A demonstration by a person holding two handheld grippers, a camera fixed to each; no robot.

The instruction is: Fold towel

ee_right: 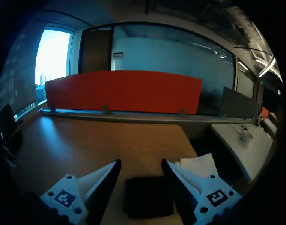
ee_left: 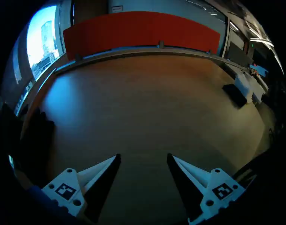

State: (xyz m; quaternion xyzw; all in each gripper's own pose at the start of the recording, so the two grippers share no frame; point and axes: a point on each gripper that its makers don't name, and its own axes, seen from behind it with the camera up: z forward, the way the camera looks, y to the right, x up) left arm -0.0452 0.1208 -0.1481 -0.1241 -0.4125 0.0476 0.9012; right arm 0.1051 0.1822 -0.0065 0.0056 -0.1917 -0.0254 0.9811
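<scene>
Jaws of left gripper (ee_left: 143,155) and right gripper (ee_right: 141,161) gape wide, gripping nothing; dark towel (ee_right: 148,197) lies below the right pair

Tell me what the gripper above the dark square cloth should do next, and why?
Probably lower the right gripper a little toward the dark square folded cloth, which looks like the towel. Its jaws stand open and hold nothing. The cloth lies flat on the brown wooden table, just below and between them and not yet touched, so coming closer seems the first step to a grasp.
</scene>
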